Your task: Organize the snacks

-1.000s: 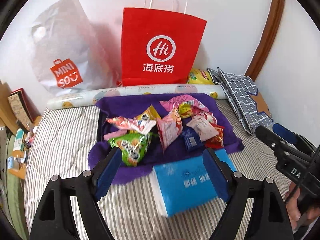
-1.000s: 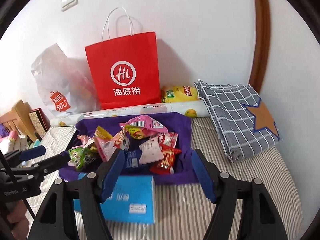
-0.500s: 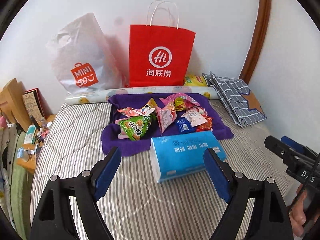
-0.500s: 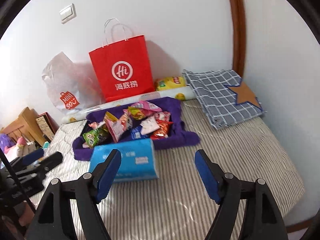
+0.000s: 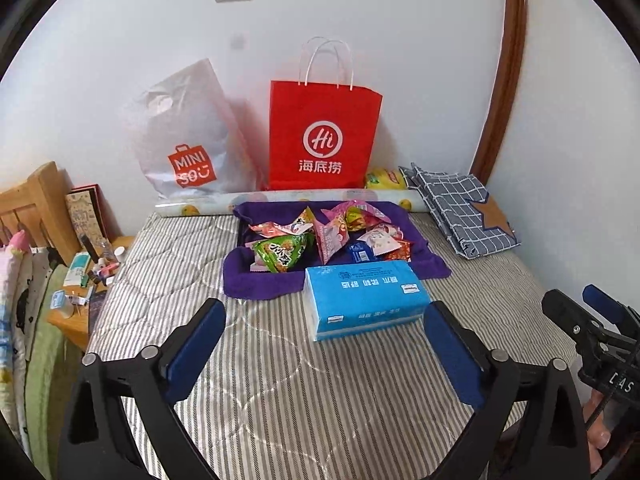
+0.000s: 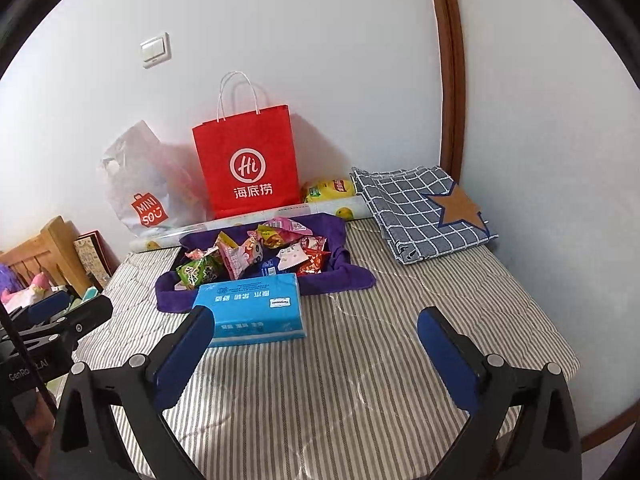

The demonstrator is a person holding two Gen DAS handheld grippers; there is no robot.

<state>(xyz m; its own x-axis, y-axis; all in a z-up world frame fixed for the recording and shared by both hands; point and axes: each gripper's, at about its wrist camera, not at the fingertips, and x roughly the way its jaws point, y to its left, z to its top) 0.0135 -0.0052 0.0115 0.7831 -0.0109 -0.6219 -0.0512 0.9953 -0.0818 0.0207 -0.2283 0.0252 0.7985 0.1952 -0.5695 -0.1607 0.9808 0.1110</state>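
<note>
Snacks [image 5: 320, 240] in bright wrappers lie heaped on a purple cloth [image 5: 256, 280] at the far side of the striped bed [image 5: 280, 380], with a blue tissue pack [image 5: 364, 296] just in front of them. Behind stand a red paper bag [image 5: 324, 136] and a white plastic bag [image 5: 188, 140]. Left gripper [image 5: 326, 344] and right gripper [image 6: 312, 348] both hang over the bed, jaws spread wide and holding nothing, well apart from the pile.

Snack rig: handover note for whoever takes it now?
Left gripper: open, empty, above the striped mattress.
Right gripper: open, empty.
Snacks: heaped on the purple cloth near the wall, behind the blue tissue pack. Red paper bag and white plastic bag stand behind.
Done: no sorting visible.
Left: all snacks.
</note>
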